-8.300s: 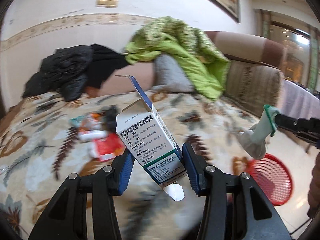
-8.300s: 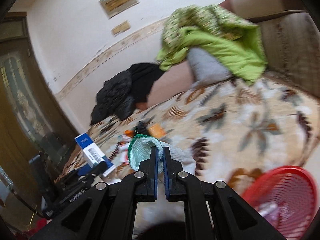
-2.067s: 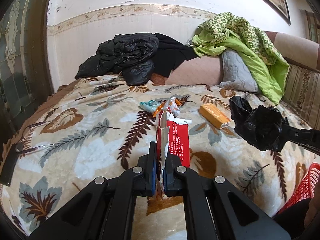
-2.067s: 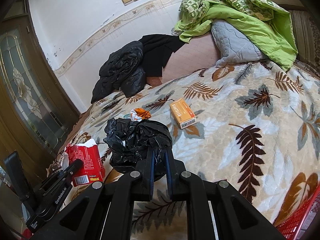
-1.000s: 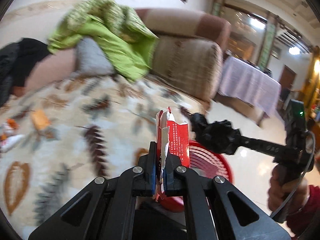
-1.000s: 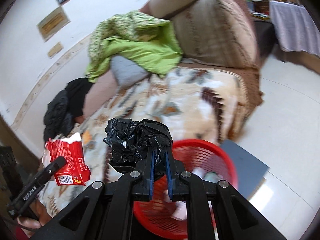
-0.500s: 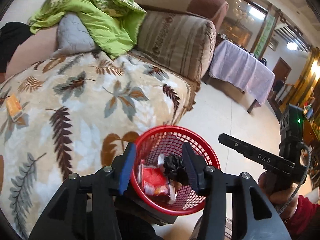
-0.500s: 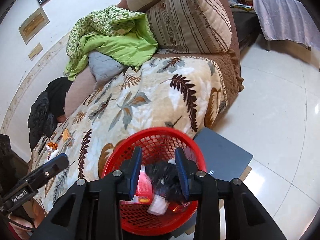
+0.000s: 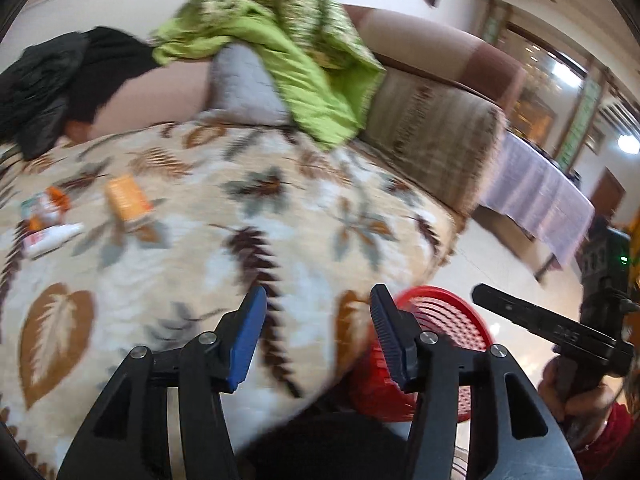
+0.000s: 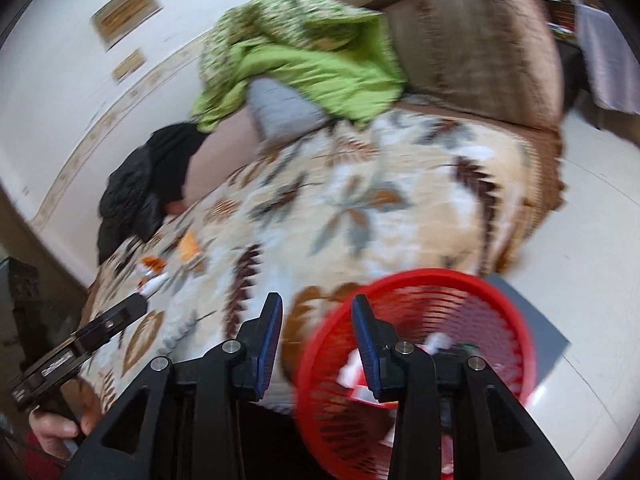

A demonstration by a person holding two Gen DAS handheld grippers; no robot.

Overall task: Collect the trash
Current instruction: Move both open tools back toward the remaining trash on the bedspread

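My left gripper (image 9: 318,324) is open and empty, above the edge of the leaf-patterned blanket (image 9: 192,248). My right gripper (image 10: 316,334) is open and empty too, beside the red mesh basket (image 10: 416,344), which stands on the floor and holds trash. The basket also shows in the left wrist view (image 9: 444,336), partly behind my right finger. An orange box (image 9: 126,198), a white tube (image 9: 52,238) and some crumpled wrappers (image 9: 42,210) lie on the blanket at the left. They show small and blurred in the right wrist view (image 10: 168,258).
A green quilt (image 9: 288,52), a grey pillow (image 9: 244,86) and black jackets (image 9: 52,84) lie along the sofa back. A striped sofa arm (image 9: 432,128) is on the right. A cloth-covered table (image 9: 536,196) stands beyond on the tiled floor. A dark mat (image 10: 532,320) lies under the basket.
Both grippers have swung from over the basket back towards the blanket. A second ago they held the red packet and the black bag; these now lie in the basket.
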